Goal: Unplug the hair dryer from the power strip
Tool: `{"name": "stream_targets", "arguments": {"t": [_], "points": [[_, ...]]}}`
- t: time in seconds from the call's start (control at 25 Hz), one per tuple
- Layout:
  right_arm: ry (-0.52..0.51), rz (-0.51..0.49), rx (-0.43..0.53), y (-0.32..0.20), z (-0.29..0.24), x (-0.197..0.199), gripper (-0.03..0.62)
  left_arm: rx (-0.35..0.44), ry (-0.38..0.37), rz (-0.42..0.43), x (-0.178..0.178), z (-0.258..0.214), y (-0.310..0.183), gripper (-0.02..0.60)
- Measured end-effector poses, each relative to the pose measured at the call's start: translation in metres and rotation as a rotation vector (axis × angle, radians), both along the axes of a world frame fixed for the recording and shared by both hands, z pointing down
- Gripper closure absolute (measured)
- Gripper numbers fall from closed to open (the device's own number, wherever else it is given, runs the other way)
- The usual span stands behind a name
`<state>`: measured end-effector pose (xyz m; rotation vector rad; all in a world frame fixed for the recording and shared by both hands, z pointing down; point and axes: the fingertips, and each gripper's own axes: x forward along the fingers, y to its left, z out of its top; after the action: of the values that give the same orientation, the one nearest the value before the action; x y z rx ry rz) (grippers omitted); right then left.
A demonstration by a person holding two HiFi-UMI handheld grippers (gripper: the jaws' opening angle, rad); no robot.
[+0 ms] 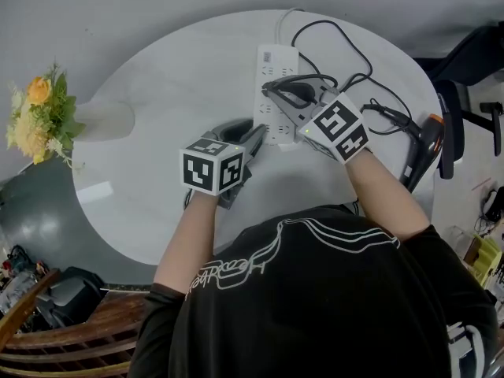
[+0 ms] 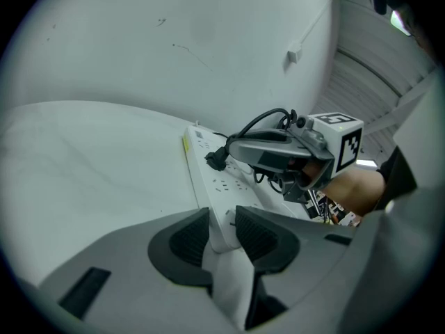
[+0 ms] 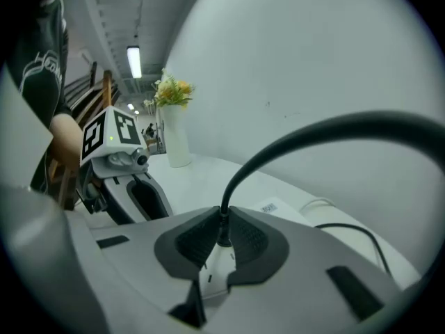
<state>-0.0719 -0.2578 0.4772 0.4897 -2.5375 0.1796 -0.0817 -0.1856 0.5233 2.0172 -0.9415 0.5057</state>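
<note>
Two hand-held grippers are at work on the round white tabletop [image 1: 142,109]. The power strip [image 1: 277,61] lies toward its far side. It is a long, stiff, white bar, and I judge it light enough to lift or skid if the plug were tugged with nothing bracing it. My left hand-held gripper [image 2: 222,223] is clenched on its near end to hold it down.

The hair dryer [image 1: 424,150] lies at the right edge, well apart from the strip, and need not be touched. Its black cord [image 1: 352,50] loops over the far right of the tabletop. It looks limp and rubbery, a poor place to pull.

The plug [image 2: 216,160] stands in a socket partway along the strip. My right hand-held gripper [image 3: 221,236] is grasping it at the neck, where the cord rises. It looks small, hard and probably slick, held in by friction. I would grip its body and draw it straight out.
</note>
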Motion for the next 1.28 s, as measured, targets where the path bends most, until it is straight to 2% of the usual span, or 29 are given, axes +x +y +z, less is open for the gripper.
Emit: {"name": "stream_targets", "arguments": {"t": [0.08,0.16,0.24,0.36,0.44,0.72,0.84,1.04,1.12,1.28], "points": [[0.044,-0.027,0.066,0.0034,-0.0019,-0.0024,0.569,0.0,0.001,0.001,0.0001,-0.0002,-0.0001,0.463],[0.061,-0.037,0.081,0.0053,-0.0012,-0.0032,0.569,-0.002,0.001,0.0,0.0003,-0.0002,0.0006,0.463],[0.034,-0.017,0.037,0.0034,0.0009,-0.0013,0.569,-0.004,0.002,-0.001,0.0004,-0.0002,0.0011,0.463],[-0.055,0.039,-0.088,-0.0023,0.0039,0.0035,0.569,-0.002,0.002,-0.002,0.0004,-0.0002,0.0011,0.464],[-0.072,0.054,-0.113,-0.0034,0.0042,0.0043,0.569,-0.001,0.003,-0.003,0.0005,-0.0001,0.0007,0.465],[0.054,-0.012,0.057,0.004,0.0004,0.0004,0.569,-0.015,0.01,-0.001,0.0004,0.0003,0.0011,0.463],[0.047,-0.018,0.039,0.0031,-0.0007,-0.0002,0.569,-0.016,0.01,0.003,0.0013,0.0003,0.0014,0.463],[-0.038,0.031,-0.077,-0.0024,0.003,0.0046,0.569,-0.005,0.005,0.008,0.0014,0.0003,0.0008,0.463],[-0.03,0.034,-0.057,-0.0016,0.0022,0.0042,0.569,-0.006,0.005,0.009,0.0012,0.0003,0.0012,0.463],[0.043,-0.021,0.059,0.0043,-0.0022,-0.0012,0.569,-0.006,0.003,0.012,0.0011,0.0005,0.0007,0.462]]}}
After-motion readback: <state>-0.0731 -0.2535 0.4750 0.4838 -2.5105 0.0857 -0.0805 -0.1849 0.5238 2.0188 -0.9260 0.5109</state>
